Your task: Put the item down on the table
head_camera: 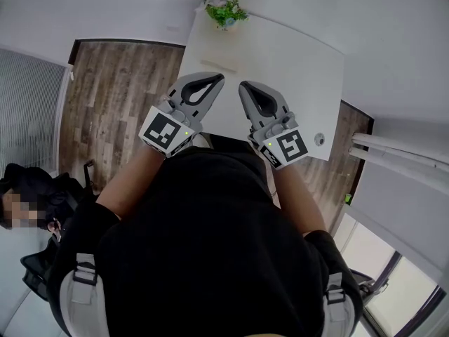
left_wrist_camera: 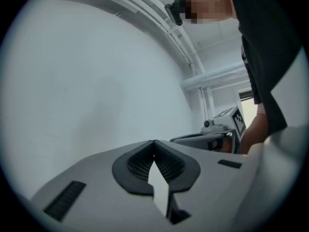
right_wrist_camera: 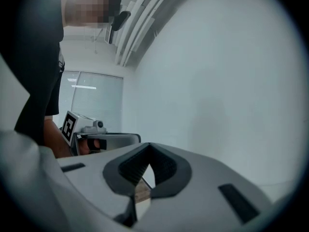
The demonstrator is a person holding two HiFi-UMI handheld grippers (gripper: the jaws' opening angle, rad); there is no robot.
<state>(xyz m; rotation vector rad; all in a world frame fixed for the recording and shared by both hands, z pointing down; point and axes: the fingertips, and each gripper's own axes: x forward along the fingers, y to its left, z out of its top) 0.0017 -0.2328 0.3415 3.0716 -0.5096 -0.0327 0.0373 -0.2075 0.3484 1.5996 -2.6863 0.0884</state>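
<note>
In the head view both grippers are held side by side in front of the person's chest, over the near end of a white table (head_camera: 295,69). My left gripper (head_camera: 217,79) is shut, its tips touching with nothing between them. My right gripper (head_camera: 243,88) is shut and empty too. In the left gripper view the jaws (left_wrist_camera: 154,142) meet and point up at a white wall. In the right gripper view the jaws (right_wrist_camera: 148,145) are likewise closed against the wall. A pale flat item (head_camera: 219,65) lies on the table just beyond the tips.
A small green plant (head_camera: 226,11) stands at the table's far end. A round grommet (head_camera: 320,139) sits near the table's right front corner. Wood floor (head_camera: 119,104) lies left of the table, white pipes (head_camera: 400,153) to the right. A seated person is at the lower left.
</note>
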